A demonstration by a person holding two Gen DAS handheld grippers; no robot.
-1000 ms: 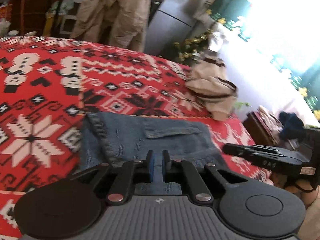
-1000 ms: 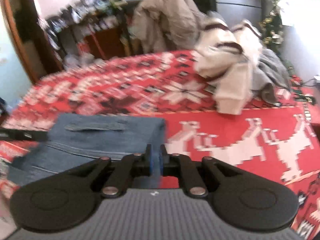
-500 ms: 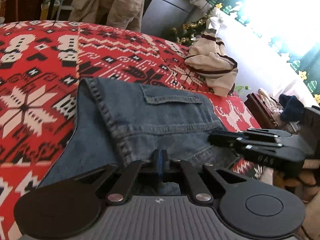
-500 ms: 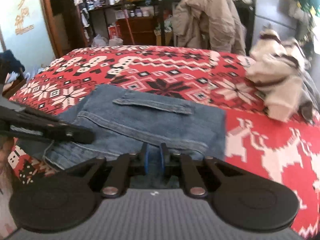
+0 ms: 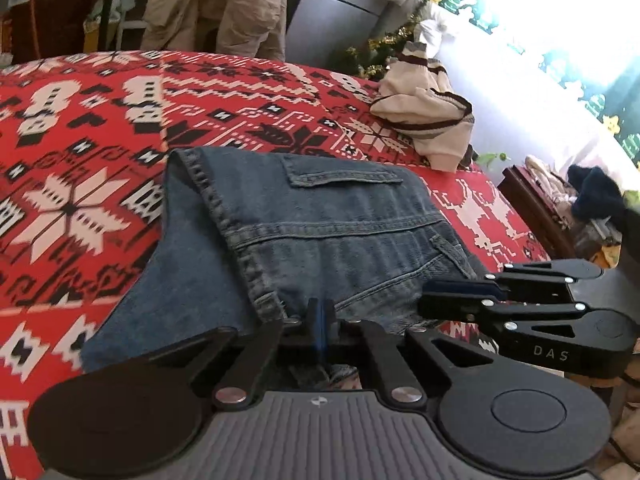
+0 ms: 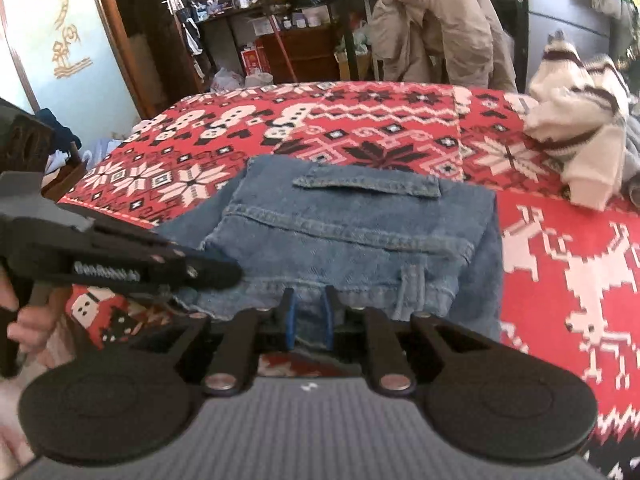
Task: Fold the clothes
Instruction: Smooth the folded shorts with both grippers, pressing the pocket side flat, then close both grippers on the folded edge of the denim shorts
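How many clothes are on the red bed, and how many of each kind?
Jeans: 1, blue denim, folded near the front edge
Sweater: 1, cream with dark stripes, crumpled at the far right
Grey garment: 1, partly hidden beside the sweater
Total: 3

1. Folded jeans (image 5: 320, 232): blue denim, coarse weave, raised stitched seams.
2. Bedspread (image 5: 100, 128): red knit-look cloth, matt.
3. Striped sweater (image 6: 576, 120): cream cloth, soft and fuzzy.
4. Left gripper (image 5: 320, 320): matt black plastic, shiny metal rivets.
5. Jacket (image 6: 436, 24): beige cloth, crumpled.
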